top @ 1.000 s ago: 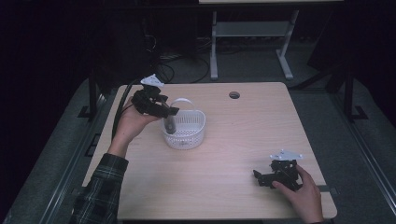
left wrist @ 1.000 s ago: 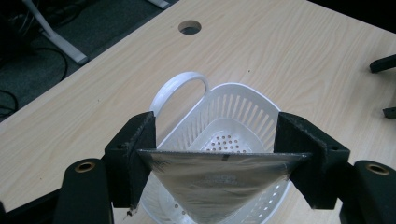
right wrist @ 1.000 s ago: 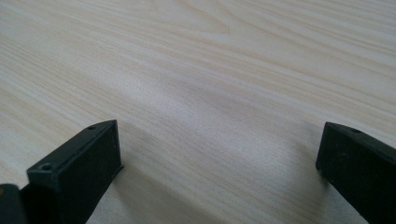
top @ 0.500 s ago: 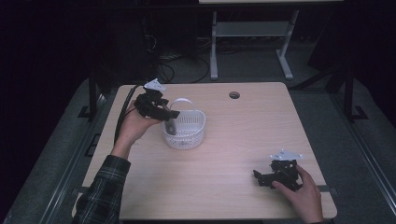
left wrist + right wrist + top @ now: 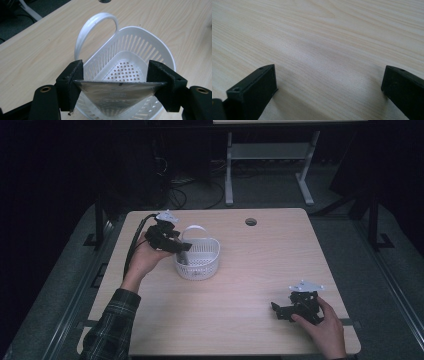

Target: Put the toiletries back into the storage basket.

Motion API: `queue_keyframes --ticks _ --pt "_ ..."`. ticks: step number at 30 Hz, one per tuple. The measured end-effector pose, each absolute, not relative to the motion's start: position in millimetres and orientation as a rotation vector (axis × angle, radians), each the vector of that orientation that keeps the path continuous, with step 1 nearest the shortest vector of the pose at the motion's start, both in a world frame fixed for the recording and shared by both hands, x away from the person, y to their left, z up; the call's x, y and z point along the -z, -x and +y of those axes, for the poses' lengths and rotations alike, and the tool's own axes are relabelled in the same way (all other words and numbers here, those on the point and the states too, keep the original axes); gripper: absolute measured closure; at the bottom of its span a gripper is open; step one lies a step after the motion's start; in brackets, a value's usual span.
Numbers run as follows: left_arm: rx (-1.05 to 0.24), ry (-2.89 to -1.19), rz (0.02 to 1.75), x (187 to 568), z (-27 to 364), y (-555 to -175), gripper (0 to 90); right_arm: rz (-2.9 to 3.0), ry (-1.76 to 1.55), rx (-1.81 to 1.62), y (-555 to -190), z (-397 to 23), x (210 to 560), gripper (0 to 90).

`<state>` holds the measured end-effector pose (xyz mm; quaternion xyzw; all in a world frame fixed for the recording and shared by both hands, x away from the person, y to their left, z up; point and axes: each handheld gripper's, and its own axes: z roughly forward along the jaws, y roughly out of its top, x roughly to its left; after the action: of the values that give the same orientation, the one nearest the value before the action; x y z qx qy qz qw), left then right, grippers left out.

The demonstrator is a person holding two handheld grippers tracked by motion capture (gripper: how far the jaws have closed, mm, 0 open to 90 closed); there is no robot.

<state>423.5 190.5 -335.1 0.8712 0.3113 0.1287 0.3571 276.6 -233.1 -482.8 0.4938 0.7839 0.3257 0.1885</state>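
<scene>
A white slotted plastic basket (image 5: 200, 262) with an upright loop handle (image 5: 196, 227) stands left of the table's middle. My left gripper (image 5: 180, 248) hangs over its near-left rim, shut on a silvery piece (image 5: 183, 257) that dips into the basket. In the left gripper view this silvery piece (image 5: 117, 96) is wide at the top and tapers downward. Both pads of my left gripper (image 5: 117, 83) press on its ends, above the basket (image 5: 152, 41) and its perforated floor. My right gripper (image 5: 279, 309) rests low at the front right. Its jaws (image 5: 329, 85) stand wide open over bare wood.
The light wooden table (image 5: 260, 270) has a round cable hole (image 5: 251, 222) near its far edge. A black cable (image 5: 134, 245) trails from the left gripper off the left side. Beyond the table stand a white metal frame (image 5: 267, 155) and floor cables (image 5: 185, 190).
My left hand has sunk a little with the silvery piece, bringing its lower end further into the basket. The right hand and the basket have stayed put.
</scene>
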Motion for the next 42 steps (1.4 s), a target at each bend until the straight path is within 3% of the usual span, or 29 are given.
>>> queue_keyframes --ticks 28,42 --pt "-0.309 -2.257 0.82 358 192 -423 28.9 2.205 -1.388 -0.916 -277 -233 483 0.0" --pt "-0.316 -2.247 0.819 356 193 -422 14.6 2.205 -1.388 -0.916 -277 -233 483 0.0"
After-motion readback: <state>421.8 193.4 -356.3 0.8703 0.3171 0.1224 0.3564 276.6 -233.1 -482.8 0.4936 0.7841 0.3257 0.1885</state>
